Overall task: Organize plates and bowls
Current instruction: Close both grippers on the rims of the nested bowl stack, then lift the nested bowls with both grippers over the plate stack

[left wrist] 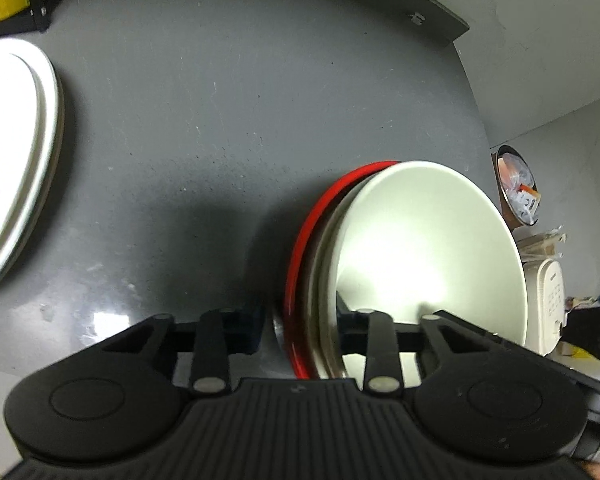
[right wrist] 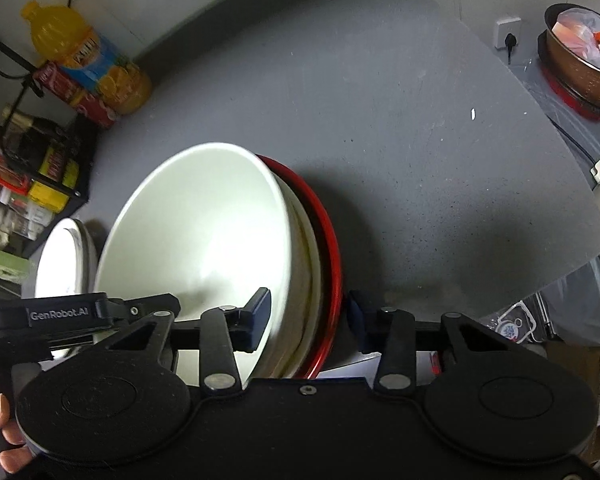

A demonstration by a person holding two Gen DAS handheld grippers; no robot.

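Both hand-held grippers, left [left wrist: 302, 334] and right [right wrist: 309, 318], straddle the bowl stack's [right wrist: 204, 236] rim at 6 o'clock, jaws narrowed around it, counter [right wrist: 400, 128] beyond.

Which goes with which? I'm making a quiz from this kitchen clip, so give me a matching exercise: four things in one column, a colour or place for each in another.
Things:
1. Top bowl of the held stack
2. Outermost bowl of the held stack
3. Juice bottle
4. Stacked plates

Descriptions:
A. Red
B. Orange-yellow, by the wall
C. White, flat on the grey counter
D. Cream, between both grippers' fingers

Pairs: 1-D, 2-A, 3-B, 4-C
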